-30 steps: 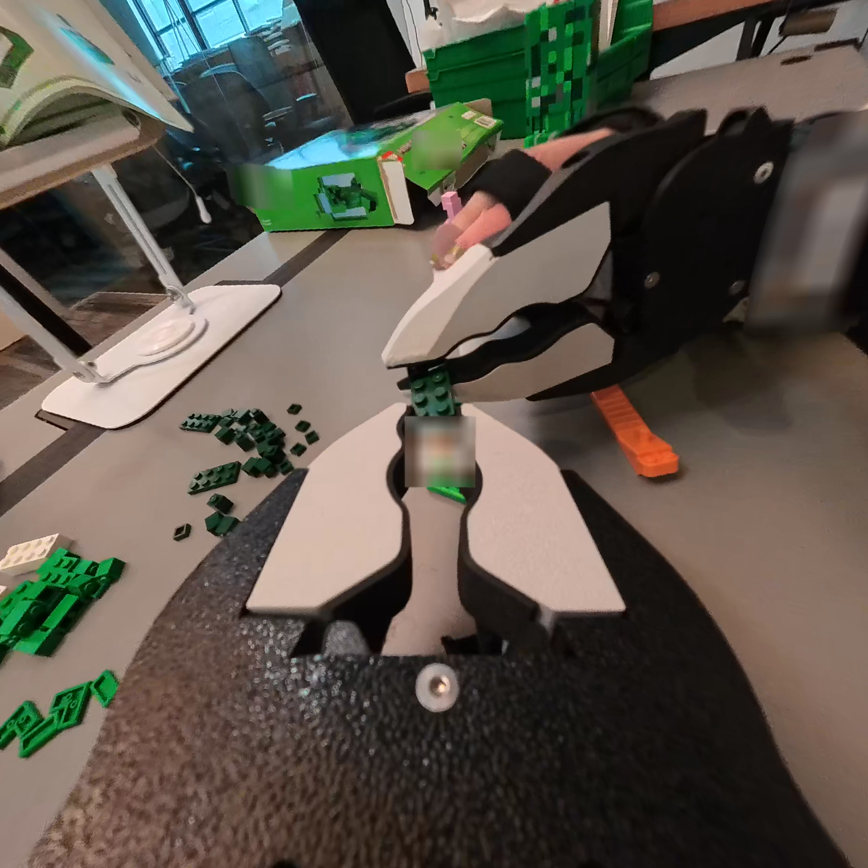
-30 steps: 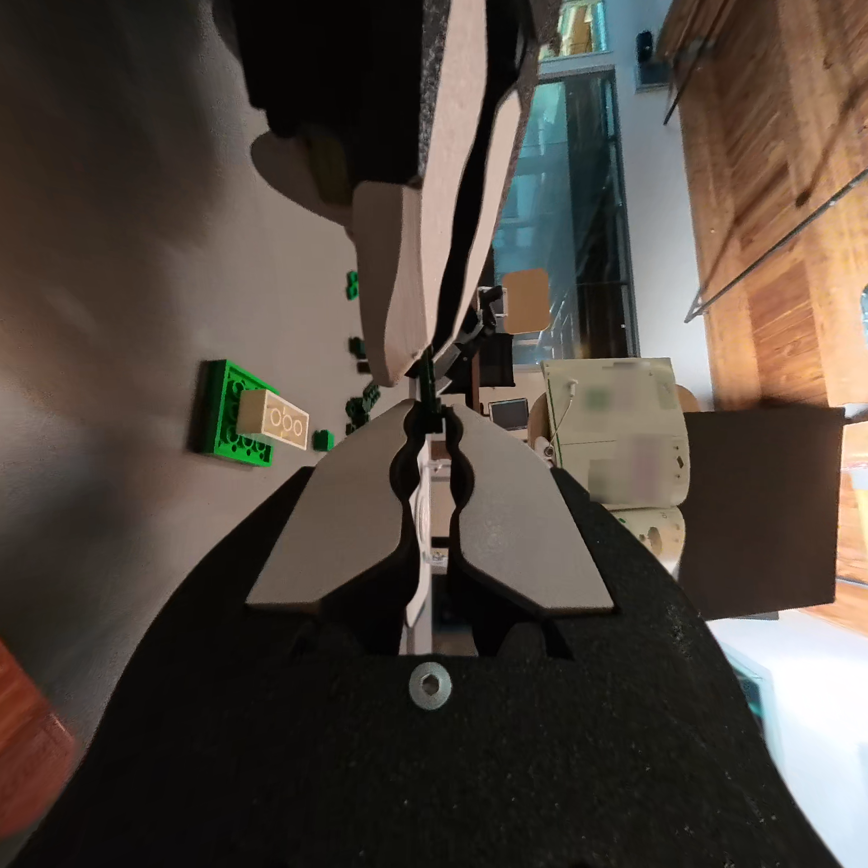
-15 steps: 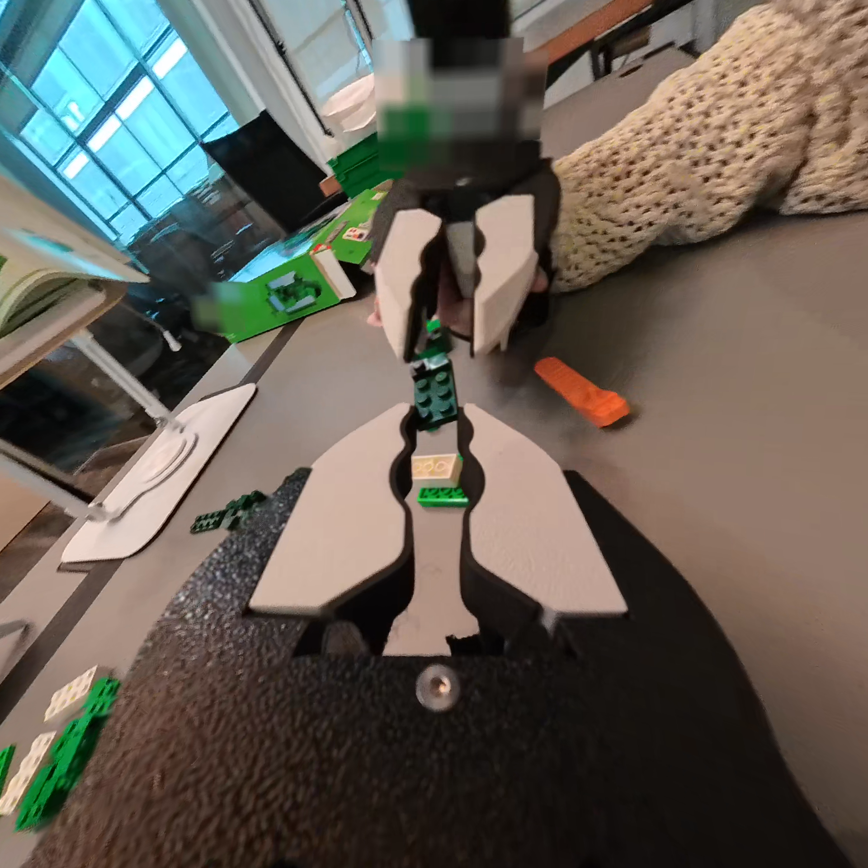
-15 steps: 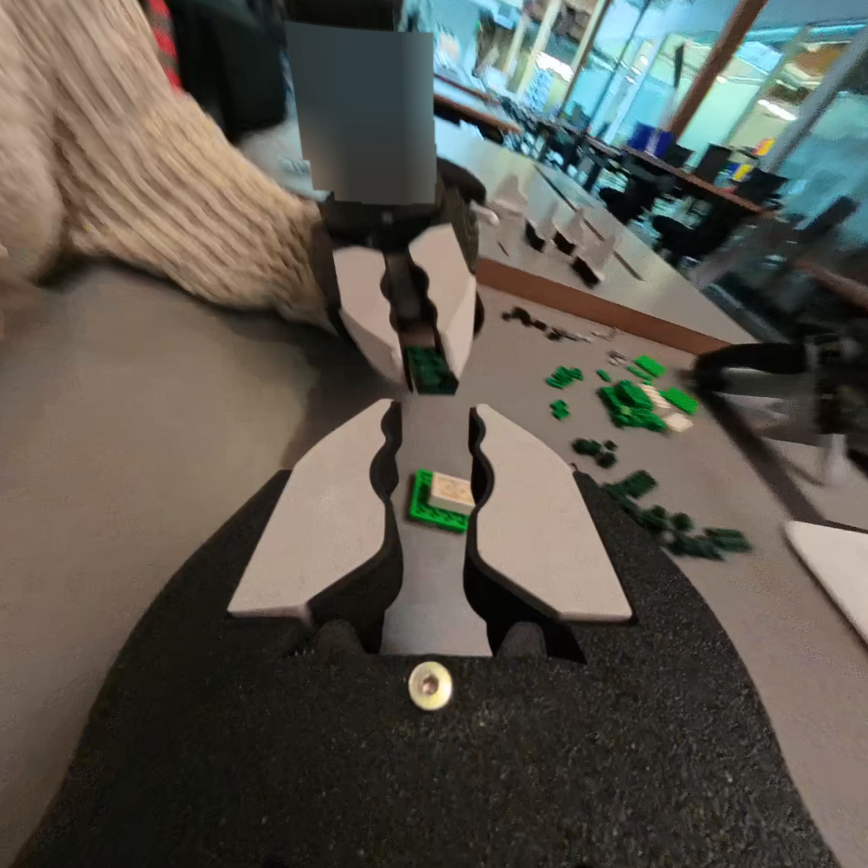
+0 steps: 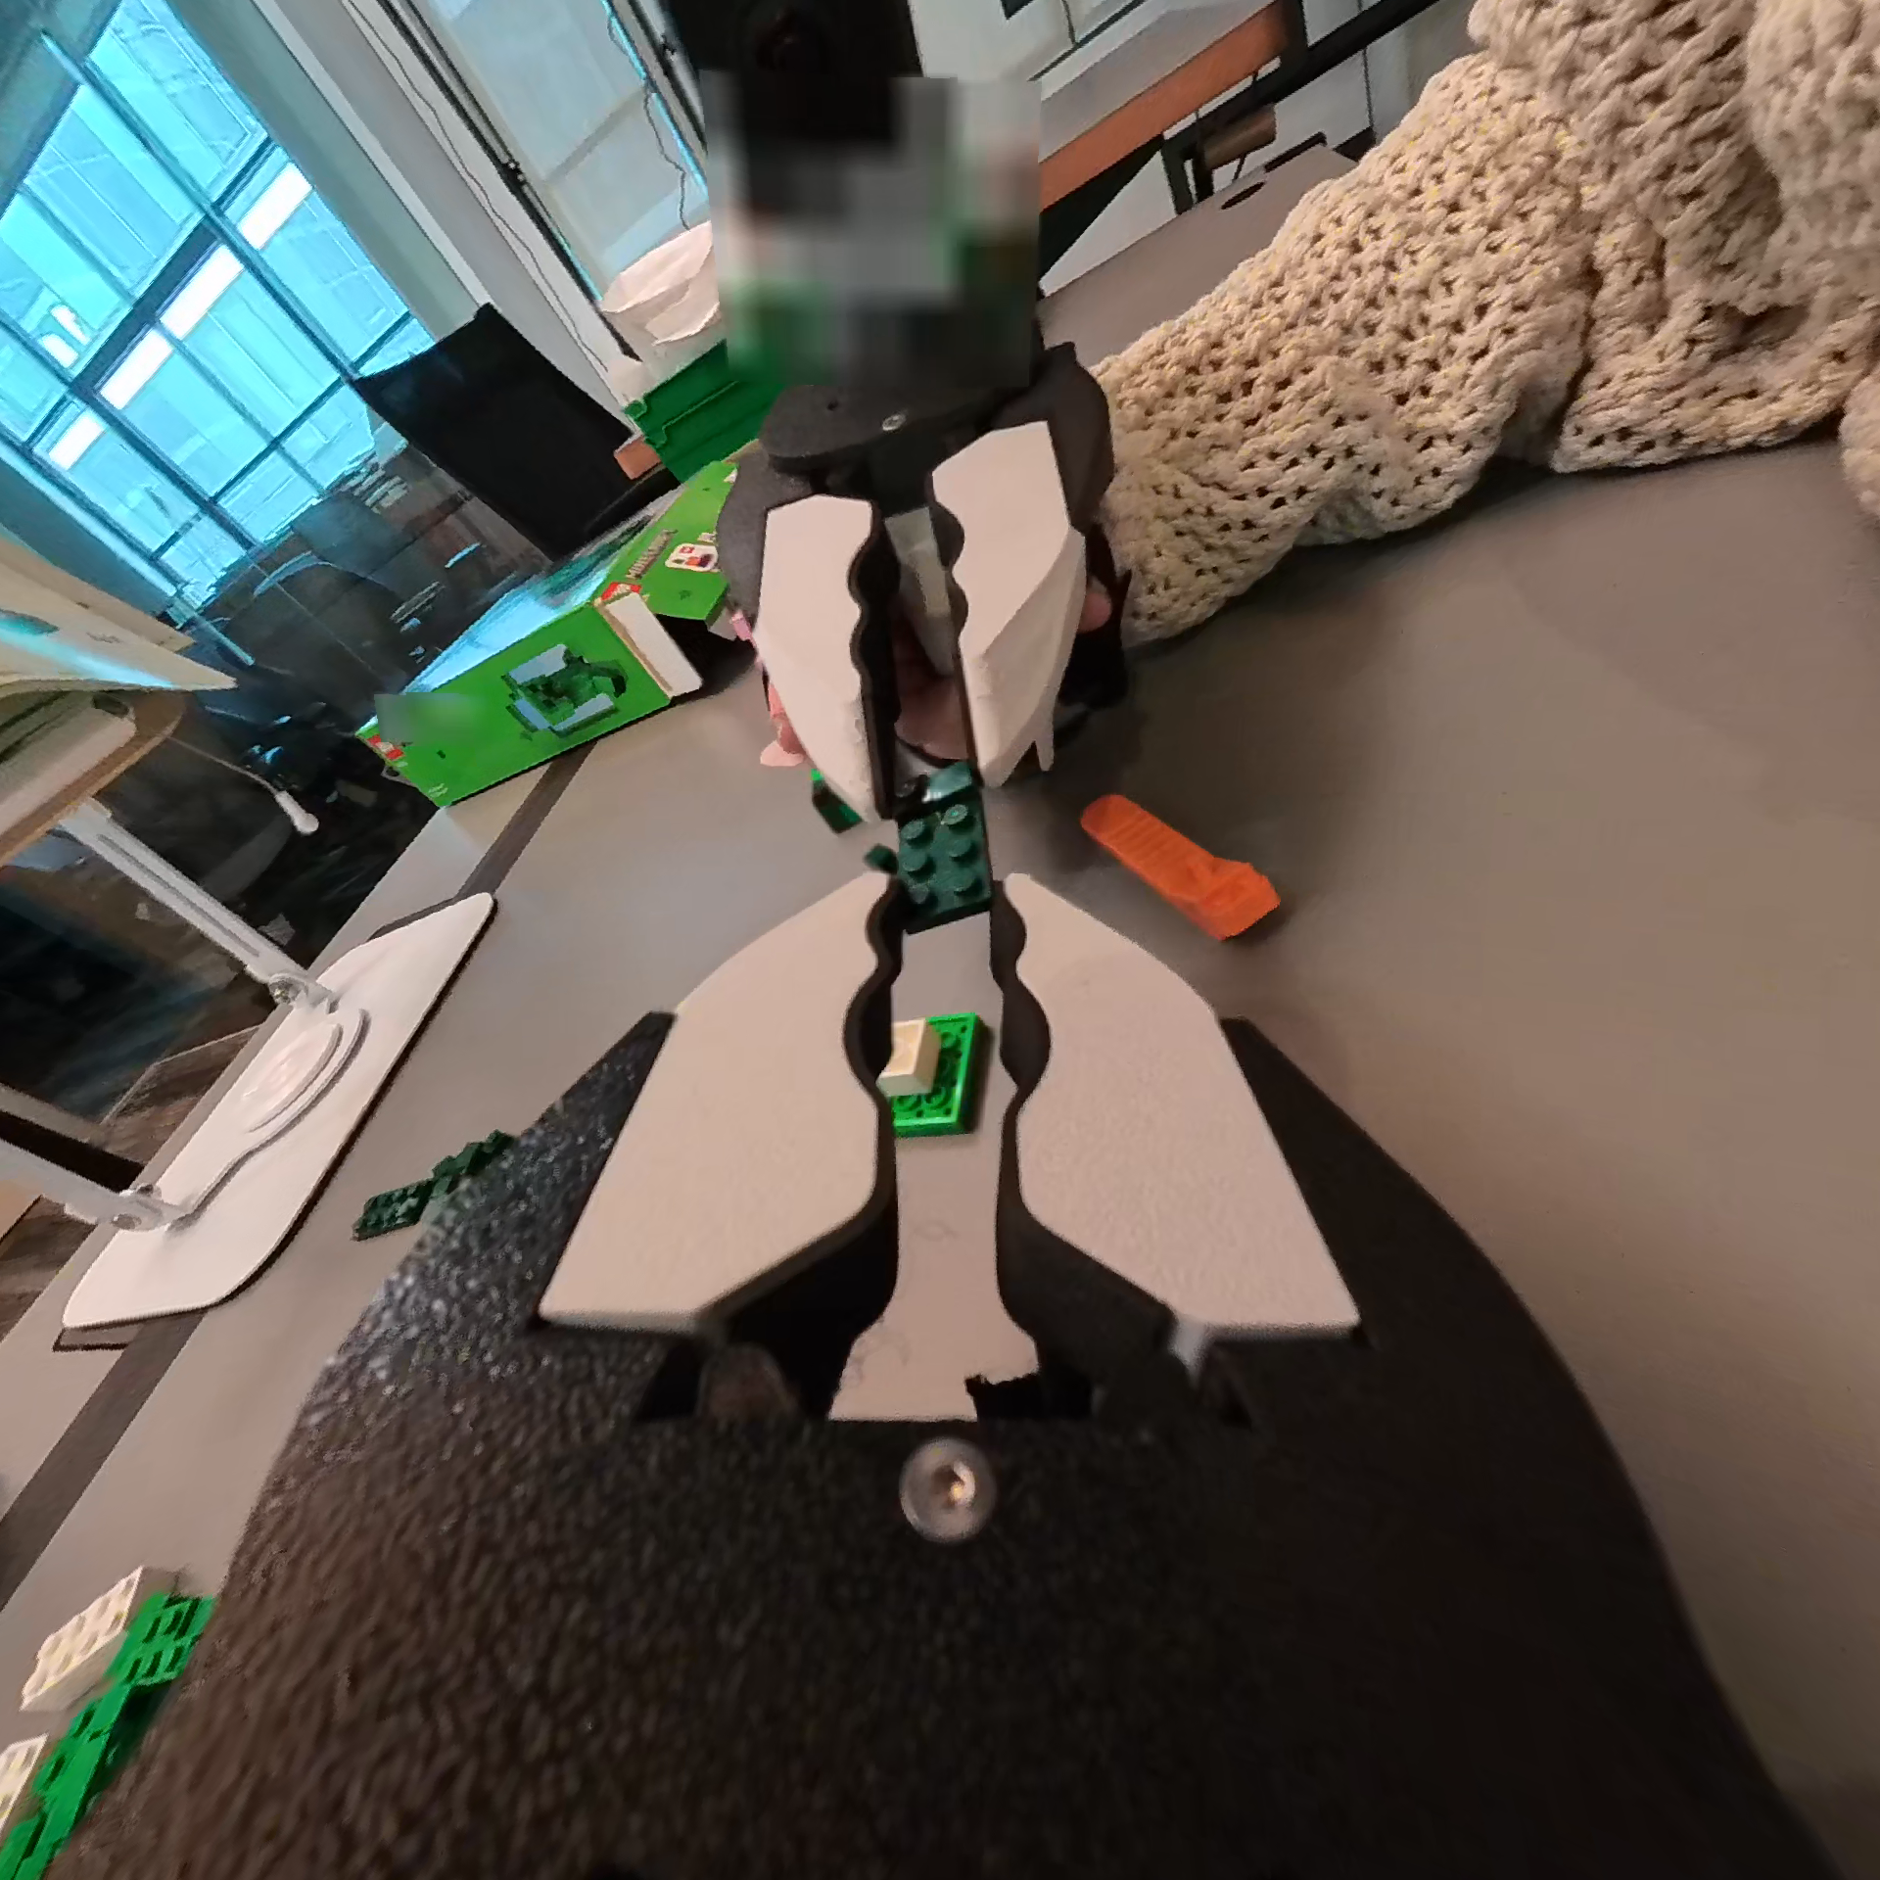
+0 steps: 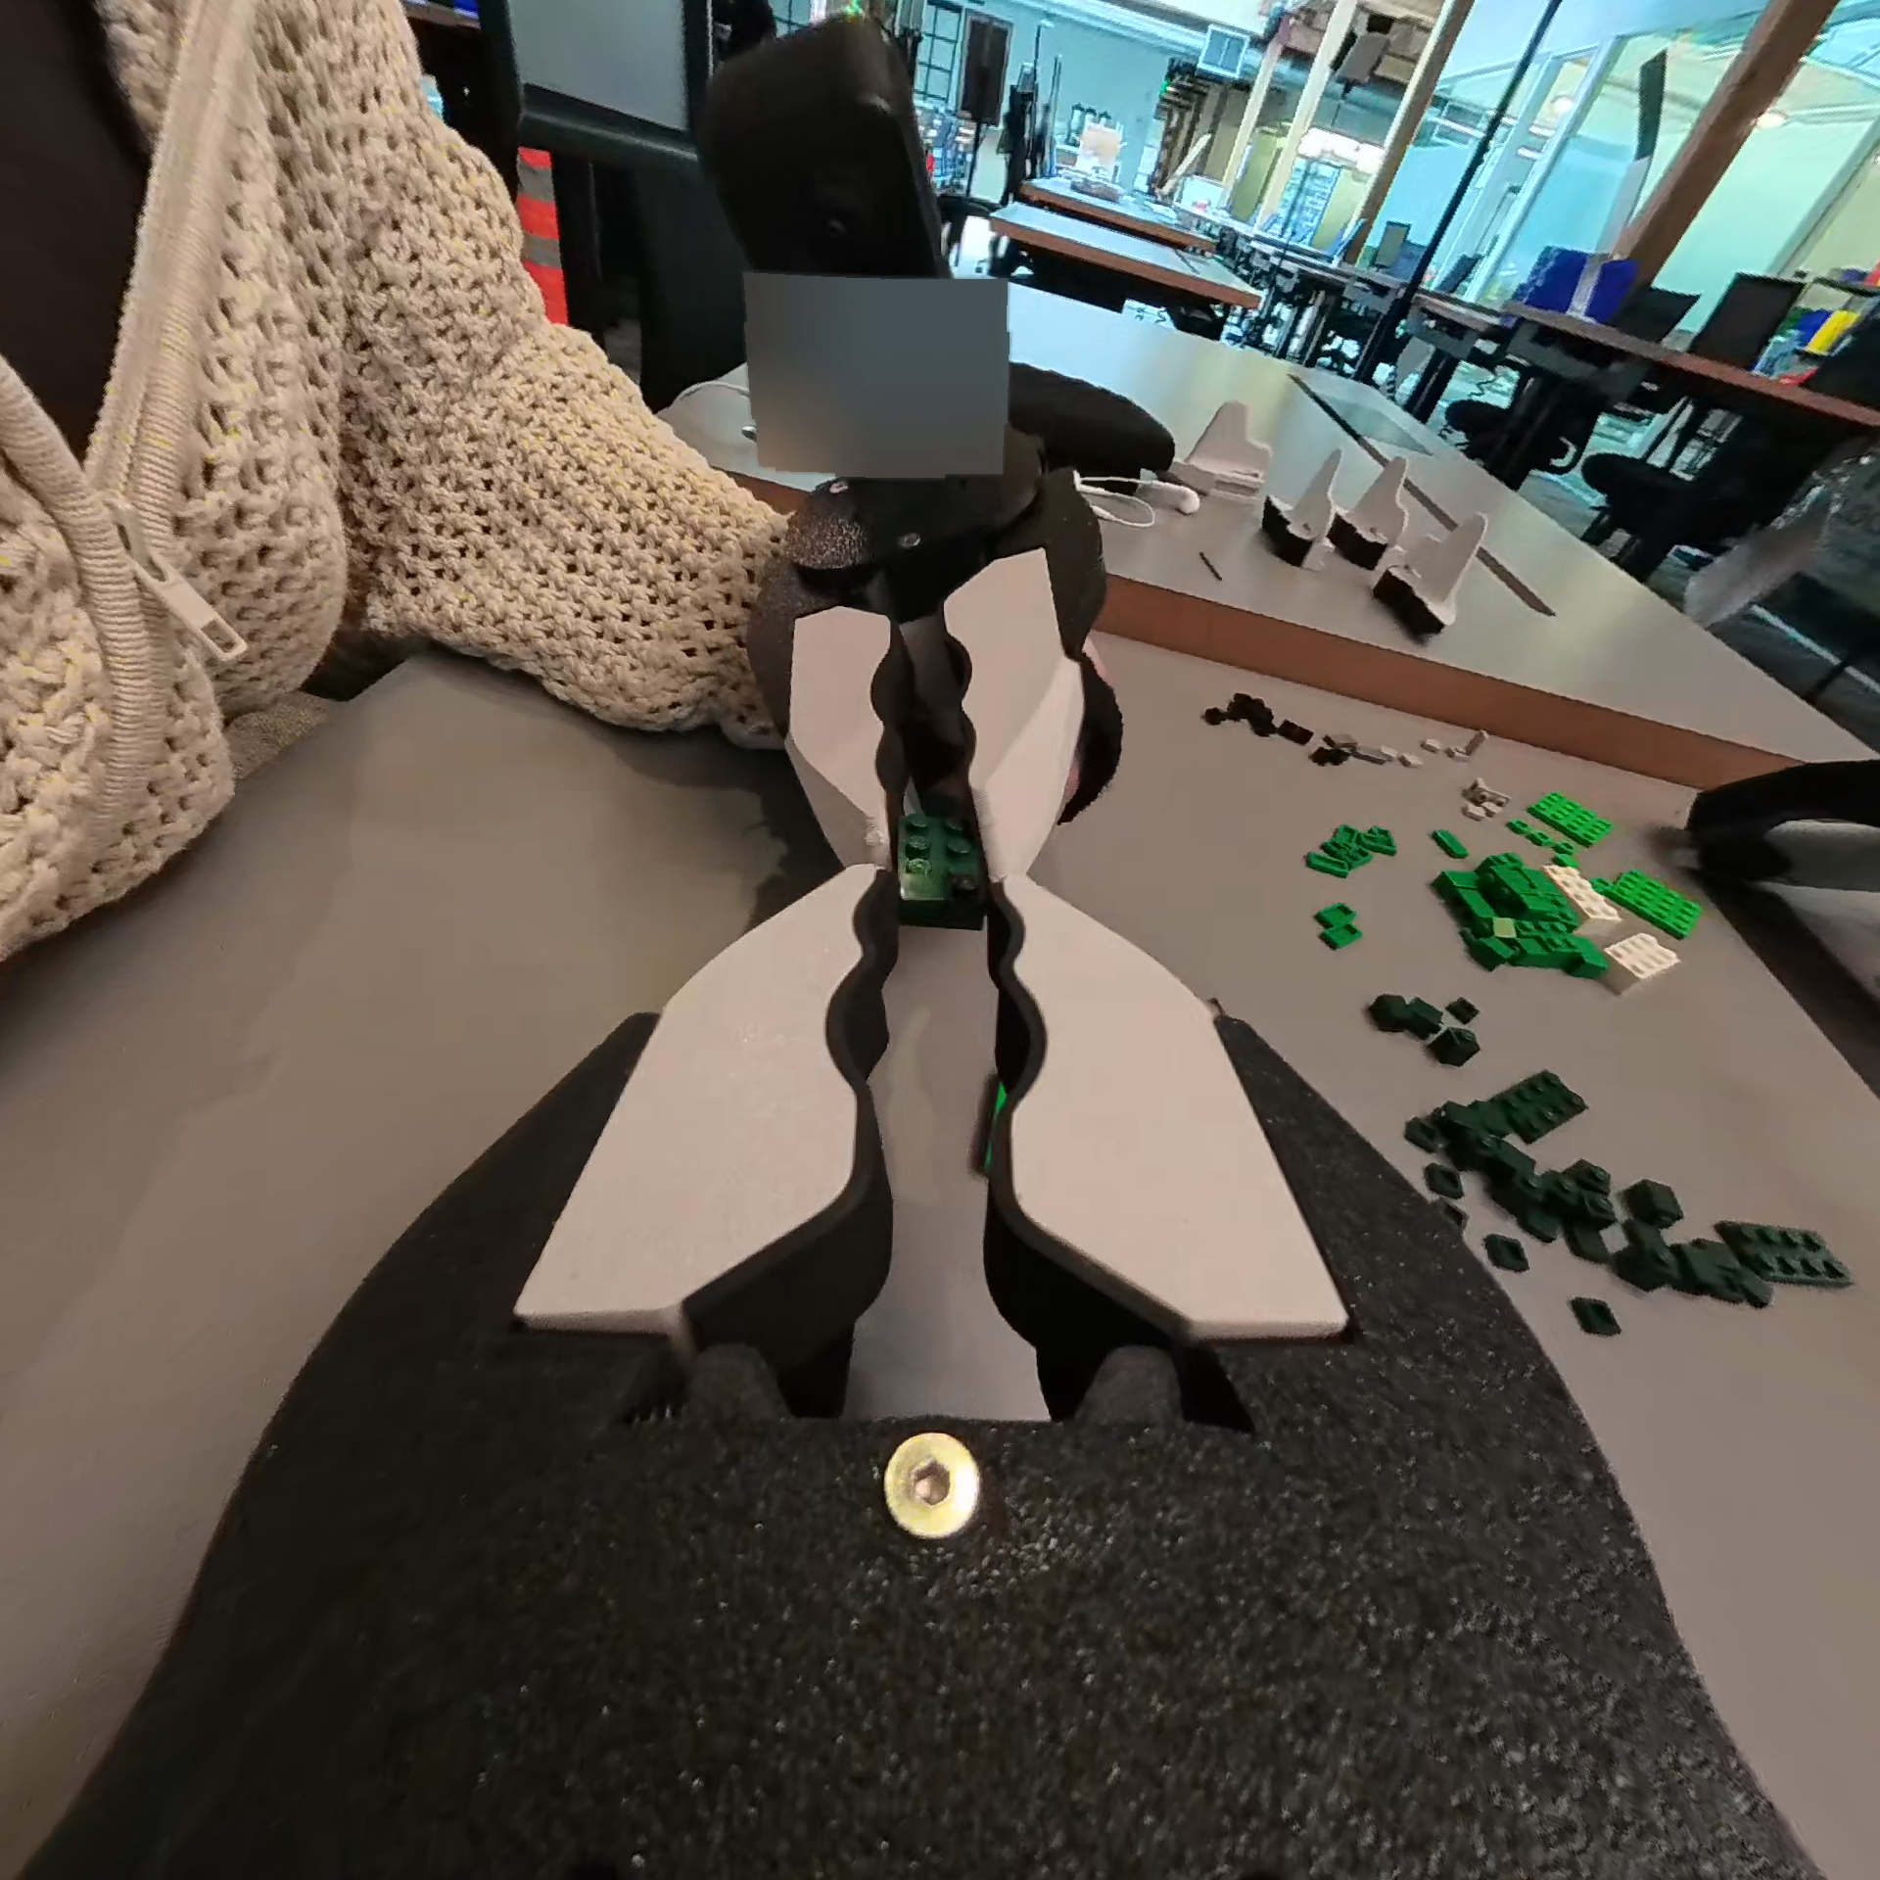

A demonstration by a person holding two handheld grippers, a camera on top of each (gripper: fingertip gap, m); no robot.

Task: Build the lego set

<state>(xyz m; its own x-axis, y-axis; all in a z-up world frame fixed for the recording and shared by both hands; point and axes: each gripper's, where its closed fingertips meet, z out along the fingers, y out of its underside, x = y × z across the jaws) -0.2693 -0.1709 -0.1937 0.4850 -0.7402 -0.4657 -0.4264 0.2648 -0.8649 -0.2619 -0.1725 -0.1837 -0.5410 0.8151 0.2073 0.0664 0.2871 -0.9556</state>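
My left gripper [image 5: 946, 885] is shut on a dark green plate [image 5: 946, 860] and holds it above the grey table. My right gripper [image 5: 931, 794] faces it tip to tip, and its fingers clasp the plate's far end. In the right wrist view my right gripper [image 6: 941, 885] sits around the near end of the plate [image 6: 941, 860], with the left gripper [image 6: 936, 849] behind it. Below on the table lies a bright green plate [image 5: 941, 1104] with a white brick [image 5: 908, 1053] on it.
An orange brick separator [image 5: 1180, 865] lies to the right. A green box [image 5: 549, 692] and a white stand base [image 5: 254, 1119] are on the left. Piles of bright green [image 6: 1516, 905] and dark green [image 6: 1587, 1200] pieces lie nearby. A knit sleeve [image 5: 1424, 356] rests on the table. Less than 4 cm separates the two grippers' tips. From either gripper's tips it is about 8 centimeters to the orange brick separator [image 5: 1180, 865].
One second ago the right gripper pressed sideways on the plate. It then swung round to face the left gripper, opened, and has now narrowed around the plate's end.
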